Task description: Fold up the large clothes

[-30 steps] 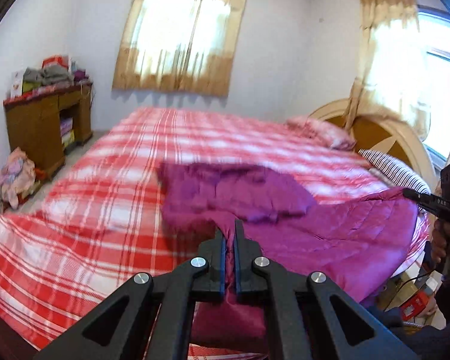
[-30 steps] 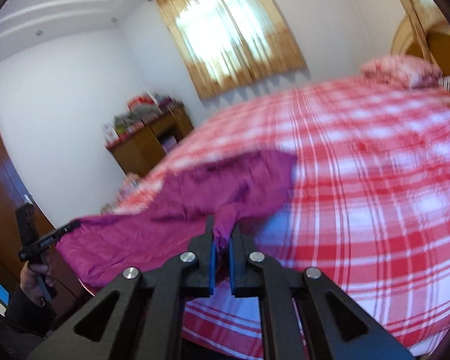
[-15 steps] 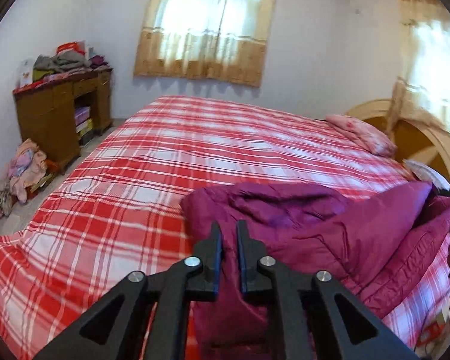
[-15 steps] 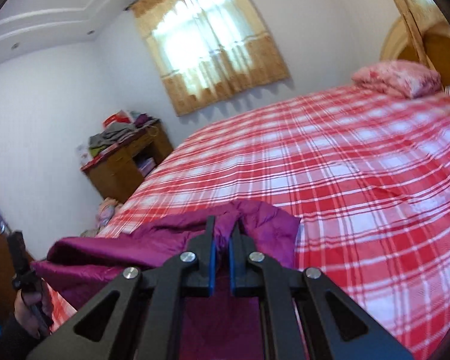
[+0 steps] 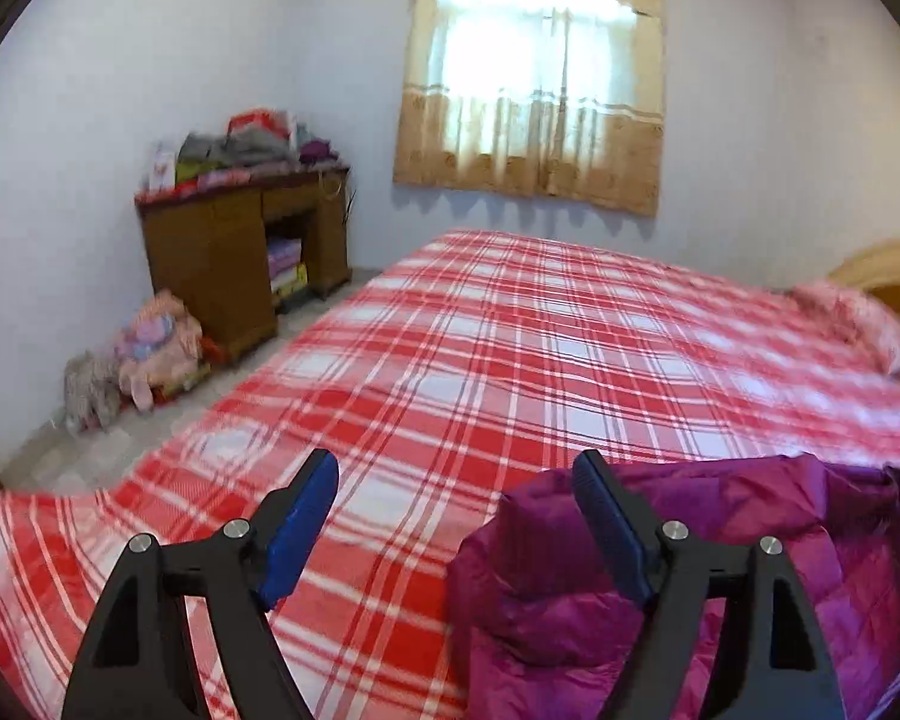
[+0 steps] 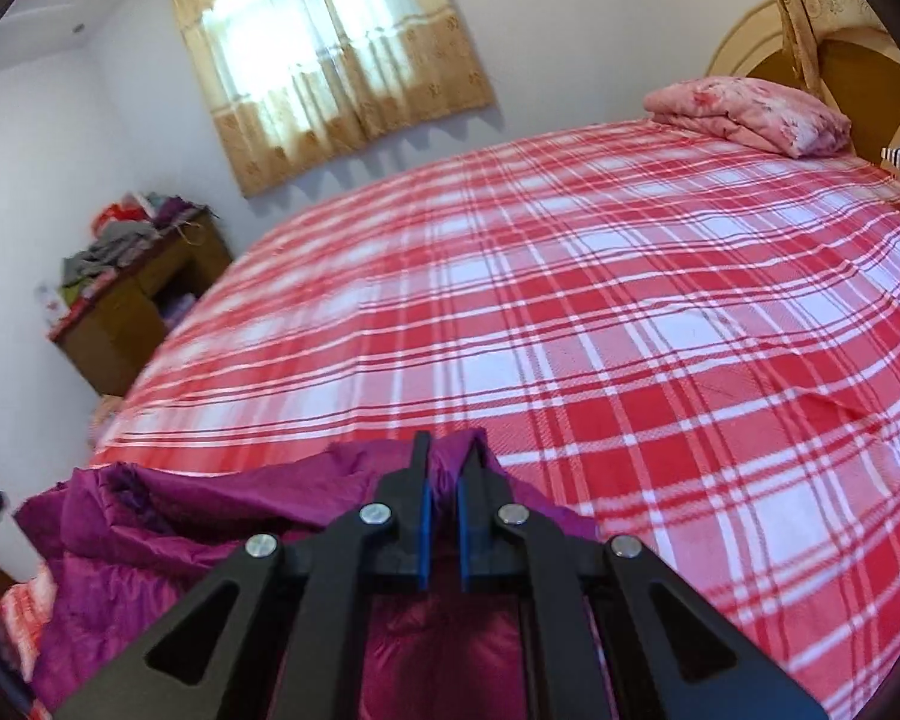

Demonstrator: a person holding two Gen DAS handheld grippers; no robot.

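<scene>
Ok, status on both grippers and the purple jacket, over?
Left gripper open, jaws just opened, nothing between them. Right gripper shut on jacket edge. Jacket bunched at near edge of bed. Nothing in the way.

No readable text, labels, brands or nos. anywhere in either view. Packets and boxes piled atop the wooden cabinet (image 5: pixel 234 252) too blurred and small to make out any print.
</scene>
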